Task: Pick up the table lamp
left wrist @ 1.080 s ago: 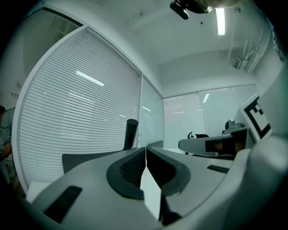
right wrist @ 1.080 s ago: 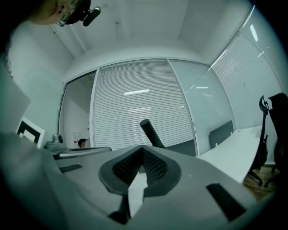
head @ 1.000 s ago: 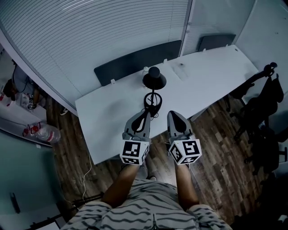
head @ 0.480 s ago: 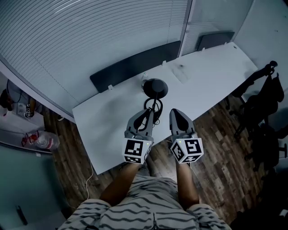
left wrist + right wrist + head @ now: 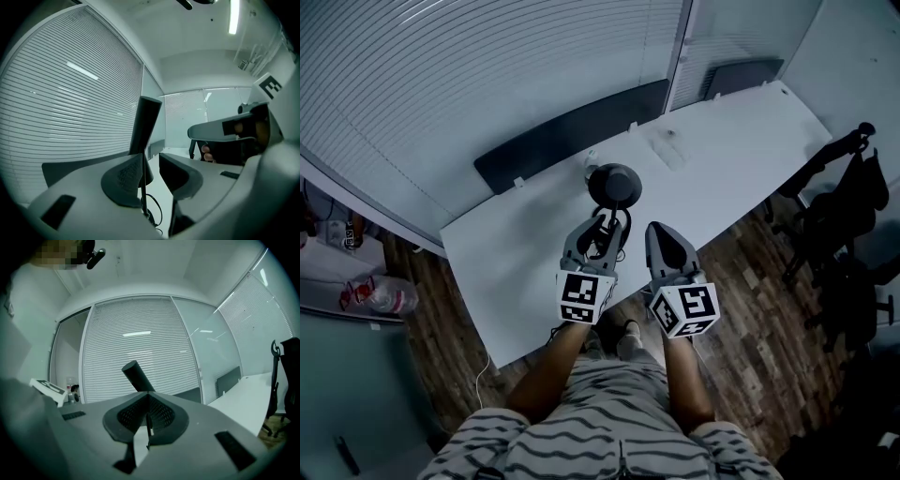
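A black table lamp [image 5: 614, 184] with a round shade stands on the white table [image 5: 506, 253], its cable looped at the foot. My left gripper [image 5: 600, 225] reaches level at the lamp's lower part. In the left gripper view the shade [image 5: 145, 124] rises above the jaws and the thin stem [image 5: 143, 190] stands between them, close to the left pad [image 5: 123, 180]. The left gripper [image 5: 152, 180] has just been opening and now stands open with the stem in the gap. My right gripper [image 5: 660, 234] is beside it, shut and empty. The right gripper view shows that gripper [image 5: 147, 420] with the shade [image 5: 137, 376] beyond it.
A dark partition panel [image 5: 572, 131] runs along the table's far edge, with slatted blinds behind it. A small clear object [image 5: 668, 148] lies on the table to the lamp's right. Black office chairs [image 5: 839, 216] stand at the right, and a bottle [image 5: 380, 295] lies at the left.
Both grippers have moved forward toward the lamp. The left jaws, shut before, now stand apart around the lamp's stem. The right gripper stays shut.
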Demonstrator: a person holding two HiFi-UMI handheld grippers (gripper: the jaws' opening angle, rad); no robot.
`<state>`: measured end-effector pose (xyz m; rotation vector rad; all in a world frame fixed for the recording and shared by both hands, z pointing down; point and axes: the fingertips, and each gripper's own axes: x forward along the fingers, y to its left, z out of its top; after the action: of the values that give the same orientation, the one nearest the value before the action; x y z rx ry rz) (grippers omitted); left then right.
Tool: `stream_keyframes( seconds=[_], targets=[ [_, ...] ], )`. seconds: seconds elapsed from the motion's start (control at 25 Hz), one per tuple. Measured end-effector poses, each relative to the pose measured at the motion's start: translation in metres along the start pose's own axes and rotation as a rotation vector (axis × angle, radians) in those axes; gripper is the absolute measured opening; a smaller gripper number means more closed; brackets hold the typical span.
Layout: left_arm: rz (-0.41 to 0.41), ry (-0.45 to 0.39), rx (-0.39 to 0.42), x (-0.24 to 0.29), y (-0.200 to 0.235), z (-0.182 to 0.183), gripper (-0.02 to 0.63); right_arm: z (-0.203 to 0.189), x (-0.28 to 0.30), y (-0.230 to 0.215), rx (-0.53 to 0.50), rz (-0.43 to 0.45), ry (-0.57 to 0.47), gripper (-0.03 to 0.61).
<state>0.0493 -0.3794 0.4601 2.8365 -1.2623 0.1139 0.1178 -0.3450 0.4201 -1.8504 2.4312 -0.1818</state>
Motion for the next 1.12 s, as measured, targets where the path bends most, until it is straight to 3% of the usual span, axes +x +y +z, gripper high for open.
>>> stream_keyframes(
  seconds=[0.32,0.8,0.88,0.96,1.12],
  targets=[
    [-0.055,0.036,0.011,0.044,0.009,-0.024,0.152,0.005,0.01,-0.021,0.039,0.033,-0.016,0.005],
    [-0.179,0.037,0.057,0.077,0.009,-0.029,0.15,0.002,0.013,-0.031,0.018,0.037,-0.001,0.005],
    [-0.195,0.034,0.047,0.079,0.012,-0.029,0.125,0.002,0.013,-0.033,0.018,0.035,-0.002,0.005],
    [-0.238,0.042,0.029,0.078,0.014,-0.029,0.055,0.002,0.013,-0.035,0.019,0.033,0.003,0.005],
    [-0.395,0.07,0.066,0.079,0.009,-0.03,0.054,-0.001,0.013,-0.04,0.02,0.028,0.009,0.005]
  ],
)
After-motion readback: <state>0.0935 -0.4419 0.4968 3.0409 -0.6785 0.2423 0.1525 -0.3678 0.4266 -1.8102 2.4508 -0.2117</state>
